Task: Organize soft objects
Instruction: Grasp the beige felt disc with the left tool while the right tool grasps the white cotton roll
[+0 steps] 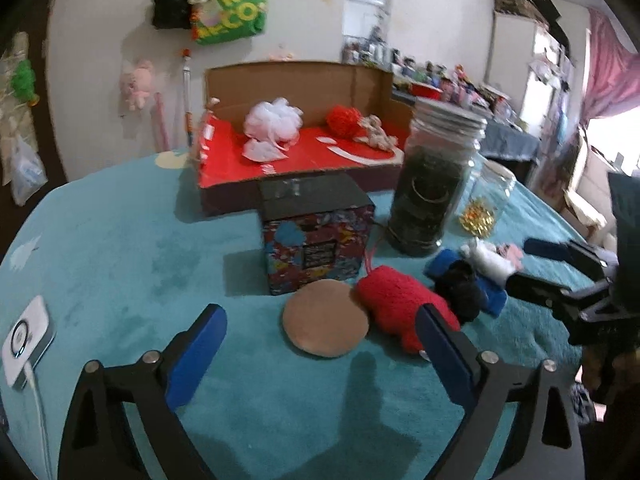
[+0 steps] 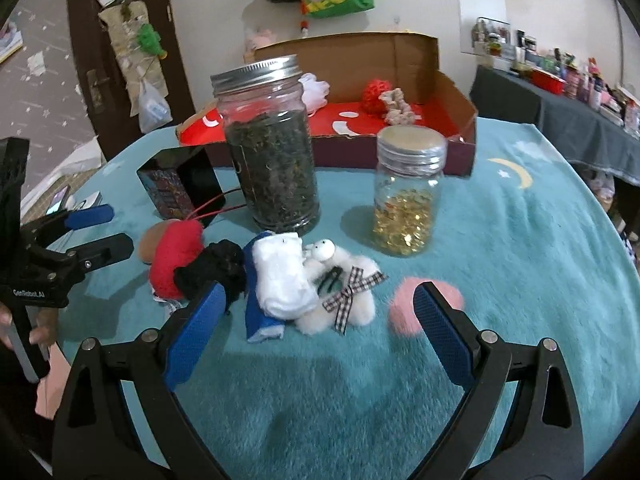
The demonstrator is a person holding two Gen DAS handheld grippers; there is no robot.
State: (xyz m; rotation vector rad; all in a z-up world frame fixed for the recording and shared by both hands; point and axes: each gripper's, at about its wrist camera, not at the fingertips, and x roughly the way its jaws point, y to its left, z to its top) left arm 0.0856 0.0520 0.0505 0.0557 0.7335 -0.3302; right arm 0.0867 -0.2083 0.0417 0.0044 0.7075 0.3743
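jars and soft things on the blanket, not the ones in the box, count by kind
Jars: 2, tall jar, small jar
Plush toys: 2, red plush, white bear
Rolled cloths: 2, white roll, blue cloth
Black fuzzy item: 1, black puff
Total: 7

Left gripper (image 1: 320, 320) held low with blue-padded jaws spread wide, right gripper (image 2: 320, 308) likewise gaping, each angled inward toward the other, both empty.
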